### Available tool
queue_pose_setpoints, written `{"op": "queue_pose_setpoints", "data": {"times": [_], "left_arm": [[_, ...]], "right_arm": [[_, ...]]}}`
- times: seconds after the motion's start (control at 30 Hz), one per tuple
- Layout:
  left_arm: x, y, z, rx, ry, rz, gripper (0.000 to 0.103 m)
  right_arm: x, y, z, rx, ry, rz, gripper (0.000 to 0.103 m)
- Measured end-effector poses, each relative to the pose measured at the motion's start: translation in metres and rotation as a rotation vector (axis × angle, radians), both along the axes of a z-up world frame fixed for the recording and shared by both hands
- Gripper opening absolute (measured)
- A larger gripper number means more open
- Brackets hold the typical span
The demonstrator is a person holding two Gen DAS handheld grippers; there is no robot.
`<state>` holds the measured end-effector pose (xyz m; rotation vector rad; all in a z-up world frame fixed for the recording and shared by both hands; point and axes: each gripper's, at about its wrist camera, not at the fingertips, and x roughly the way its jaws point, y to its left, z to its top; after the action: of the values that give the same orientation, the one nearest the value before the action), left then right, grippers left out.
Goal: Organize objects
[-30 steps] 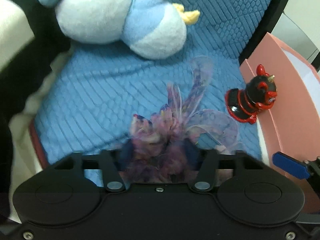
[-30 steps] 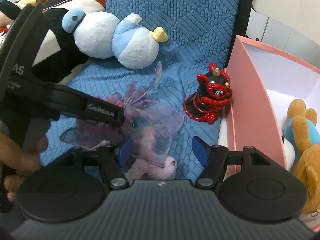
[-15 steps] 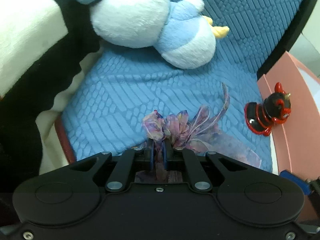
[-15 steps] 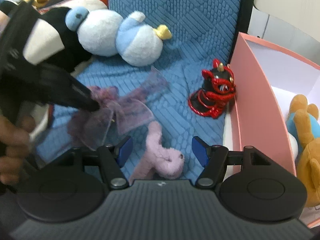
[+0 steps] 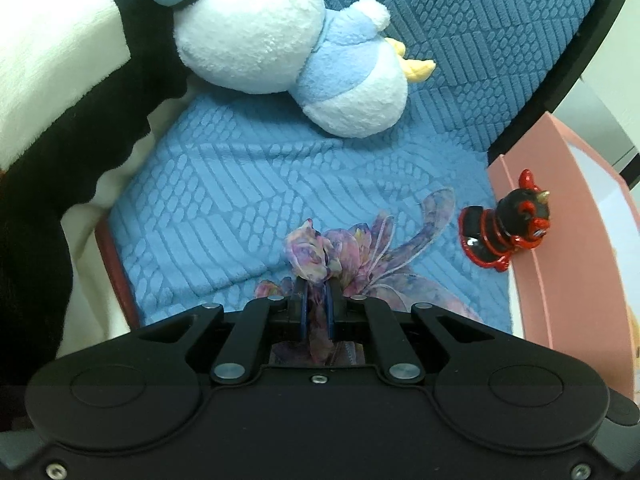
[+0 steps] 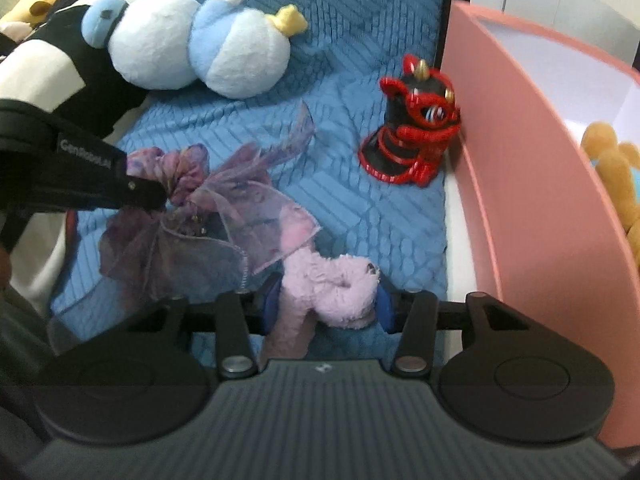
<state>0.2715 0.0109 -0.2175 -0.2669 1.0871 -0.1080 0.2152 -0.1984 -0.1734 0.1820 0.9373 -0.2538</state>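
My left gripper (image 5: 316,300) is shut on a sheer purple ribbon bow (image 5: 360,256) and holds it above the blue seat cushion (image 5: 240,200); the bow (image 6: 208,208) and gripper (image 6: 156,196) also show in the right wrist view. My right gripper (image 6: 326,300) has its blue pads on either side of a pink plush toy (image 6: 332,284) lying on the cushion, closed onto it. A red and black figurine (image 6: 416,140) stands against the pink box (image 6: 520,184).
A white and light-blue plush bird (image 6: 200,44) lies at the back of the cushion. A black and cream plush (image 5: 60,100) fills the left. The pink box holds an orange plush (image 6: 616,176).
My left gripper closed on the bow and lifted it leftward off the pink plush. My right gripper moved down and narrowed around the pink plush.
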Motion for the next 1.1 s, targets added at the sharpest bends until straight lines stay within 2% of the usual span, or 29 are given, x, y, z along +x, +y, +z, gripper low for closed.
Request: {"op": "queue_pose_setpoints", "data": {"times": [0.17, 0.33, 0.6, 0.73, 1.1], "left_arm": [[-0.006, -0.001, 0.004, -0.048, 0.005, -0.008, 0.008], [-0.016, 0.006, 0.01, -0.09, 0.006, 0.007, 0.008], [-0.029, 0.001, 0.045, -0.162, -0.044, 0.012, 0.008], [-0.029, 0.004, 0.059, -0.25, -0.02, 0.047, 0.008], [-0.015, -0.016, 0.131, -0.251, -0.044, 0.009, 0.008]], "right_arm": [[-0.008, -0.003, 0.007, 0.019, -0.015, -0.04, 0.05], [-0.017, -0.004, 0.022, 0.031, -0.03, -0.033, 0.05], [-0.031, -0.015, 0.065, 0.047, -0.085, -0.003, 0.05], [-0.039, -0.023, 0.087, 0.051, -0.102, -0.012, 0.05], [-0.038, -0.057, 0.139, 0.082, -0.147, -0.062, 0.05]]}}
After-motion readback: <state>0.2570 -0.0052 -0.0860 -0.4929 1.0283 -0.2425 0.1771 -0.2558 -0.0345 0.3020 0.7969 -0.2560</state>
